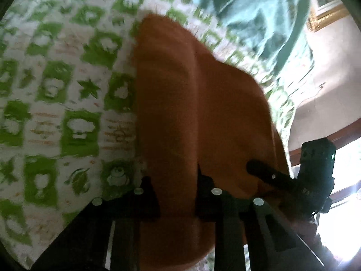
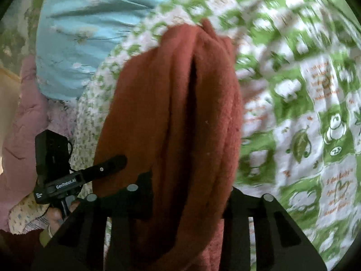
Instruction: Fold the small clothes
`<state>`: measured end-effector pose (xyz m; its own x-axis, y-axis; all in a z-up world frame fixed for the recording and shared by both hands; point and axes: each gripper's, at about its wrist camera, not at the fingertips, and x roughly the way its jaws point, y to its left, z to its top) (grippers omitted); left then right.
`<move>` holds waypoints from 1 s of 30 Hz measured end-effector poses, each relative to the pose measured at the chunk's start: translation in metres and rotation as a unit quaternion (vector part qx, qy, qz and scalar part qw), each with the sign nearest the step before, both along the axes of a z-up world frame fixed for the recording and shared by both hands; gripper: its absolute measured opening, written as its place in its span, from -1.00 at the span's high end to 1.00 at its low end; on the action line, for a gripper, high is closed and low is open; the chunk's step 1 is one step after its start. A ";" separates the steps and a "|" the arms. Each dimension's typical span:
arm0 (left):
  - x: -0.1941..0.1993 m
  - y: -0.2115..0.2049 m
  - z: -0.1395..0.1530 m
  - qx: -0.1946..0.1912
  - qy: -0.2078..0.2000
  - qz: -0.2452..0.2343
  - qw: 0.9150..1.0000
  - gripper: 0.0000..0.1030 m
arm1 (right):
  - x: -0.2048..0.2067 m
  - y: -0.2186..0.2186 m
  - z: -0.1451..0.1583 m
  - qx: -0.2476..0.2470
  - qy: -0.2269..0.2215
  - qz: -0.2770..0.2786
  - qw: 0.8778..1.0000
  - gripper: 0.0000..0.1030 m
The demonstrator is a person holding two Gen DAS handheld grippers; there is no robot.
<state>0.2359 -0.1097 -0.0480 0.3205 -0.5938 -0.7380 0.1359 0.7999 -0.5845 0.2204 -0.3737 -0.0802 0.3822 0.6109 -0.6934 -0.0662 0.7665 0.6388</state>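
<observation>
Both claws are clamped on the same orange-red fleece garment [image 1: 191,113], which hangs bunched between them above the green-and-white printed bedsheet [image 1: 56,113]. Left gripper [image 1: 178,194]: jaws narrow, cloth pinched between them, garment running from the tips toward 12 o'clock, leaning slightly to 11. Right gripper [image 2: 187,192]: also pinching, thick stacked folds of the garment [image 2: 180,113] in the jaws, long axis again 6 to 12, far end tipped toward 1 o'clock. In the left view the right gripper sits at 4 o'clock; in the right view the left one is at 8 o'clock, so they're side by side on one edge, neither nearer. Blue-green cloth [image 2: 94,33] lies beyond at 11. Frames are motion-blurred. My read: next is laying it down flat along that axis.
</observation>
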 end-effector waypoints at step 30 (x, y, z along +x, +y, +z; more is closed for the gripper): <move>-0.171 0.275 0.015 0.101 0.023 0.143 0.984 -0.18 | -0.044 0.191 0.023 -0.011 0.000 0.099 0.995 -0.23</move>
<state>0.0650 0.1654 -0.0330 0.4168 -0.3236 -0.8495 -0.1344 0.9023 -0.4097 0.1761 -0.1829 -0.0577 0.2565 0.6585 -0.7075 -0.2175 0.7526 0.6216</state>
